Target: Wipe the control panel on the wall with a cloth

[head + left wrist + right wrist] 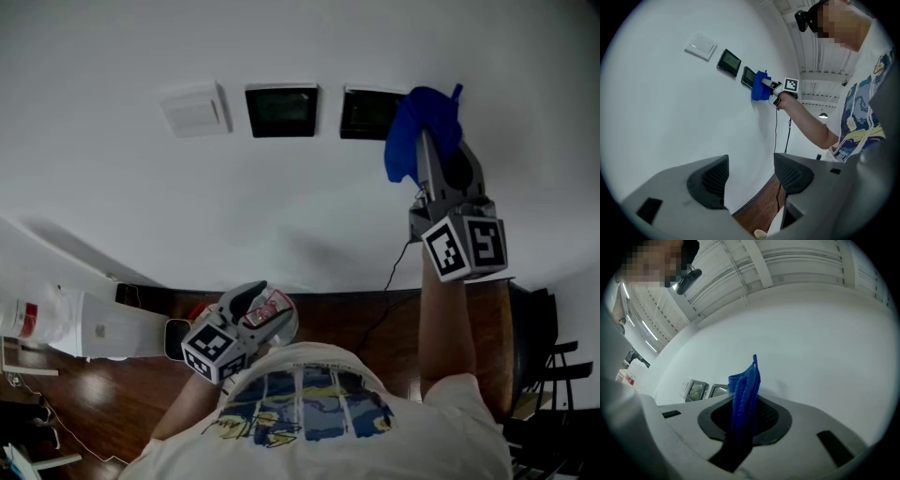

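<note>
The control panel [364, 112] on the white wall [309, 206] is being met at its right edge by the blue cloth [422, 127], which the right gripper [433, 150] is carrying. In the right gripper view, that gripper [747, 416] is clamping its jaws on the cloth [745, 390], with a bunched fold standing up past the tips. The person's right arm is reaching up and far toward the wall. From the left gripper view, the cloth [760, 86] is lying against the right side of the dark panel [748, 76], apparently pressing on it.

Just left of this panel a second dark-screened panel [281, 110] is sitting uncovered, and further left a white switch plate [195, 108] is sitting likewise. The cloth is well apart from both.

The left gripper [248, 305] is hanging low and near, close to the person's chest. In its own view the left gripper [750, 180] is showing its jaws spread with nothing between them, only wall and wooden floor beyond.

As a judgement, the wiping is at an early or middle stage. The cloth is working only the right margin of one panel, so most of that screen is waiting for a pass. Whether any part is already clean cannot be told from the dim screens.
</note>
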Tool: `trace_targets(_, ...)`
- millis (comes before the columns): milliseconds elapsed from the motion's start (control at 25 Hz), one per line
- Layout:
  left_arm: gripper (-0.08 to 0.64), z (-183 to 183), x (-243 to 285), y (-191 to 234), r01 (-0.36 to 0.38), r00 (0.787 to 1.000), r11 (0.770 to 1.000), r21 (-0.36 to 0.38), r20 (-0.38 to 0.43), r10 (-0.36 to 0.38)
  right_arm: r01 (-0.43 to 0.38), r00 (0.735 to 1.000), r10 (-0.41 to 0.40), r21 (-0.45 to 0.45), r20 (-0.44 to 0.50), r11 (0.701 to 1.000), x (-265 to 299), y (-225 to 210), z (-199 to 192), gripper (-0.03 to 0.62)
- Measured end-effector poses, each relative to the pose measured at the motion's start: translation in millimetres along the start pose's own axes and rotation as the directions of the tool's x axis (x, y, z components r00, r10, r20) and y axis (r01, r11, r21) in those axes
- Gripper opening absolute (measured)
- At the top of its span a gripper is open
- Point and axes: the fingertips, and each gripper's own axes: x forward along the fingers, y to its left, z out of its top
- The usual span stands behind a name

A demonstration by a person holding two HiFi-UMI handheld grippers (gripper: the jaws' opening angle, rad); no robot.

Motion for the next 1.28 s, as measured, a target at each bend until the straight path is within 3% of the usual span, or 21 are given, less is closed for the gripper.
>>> trace_targets(600,0.281,10.9,-0.3,-4.3,-0.064,0.997,0.998,-0.030,0.044,0.065,-0.011,1.000,0.011,0.022,-0.001,1.000,-10.4,-15.0,-3.7,0.097)
trace_targets(960,0.281,11.5,-8.5,8.3,-0.079,0.996,0.996,-0.048,0.043,0.081,-0.012,0.998,0.014,0.030,-0.065,0.999,-66.8,9.8,-21.1,0.097)
trace_targets(1280,0.281,26.7,-9.6,19.6,-0.069,0.995,0.997,-0.019,0.070,0.070,0.004,0.993,0.001,0.038,-0.118,0.999,-112.1,34.2,-31.0,0.097)
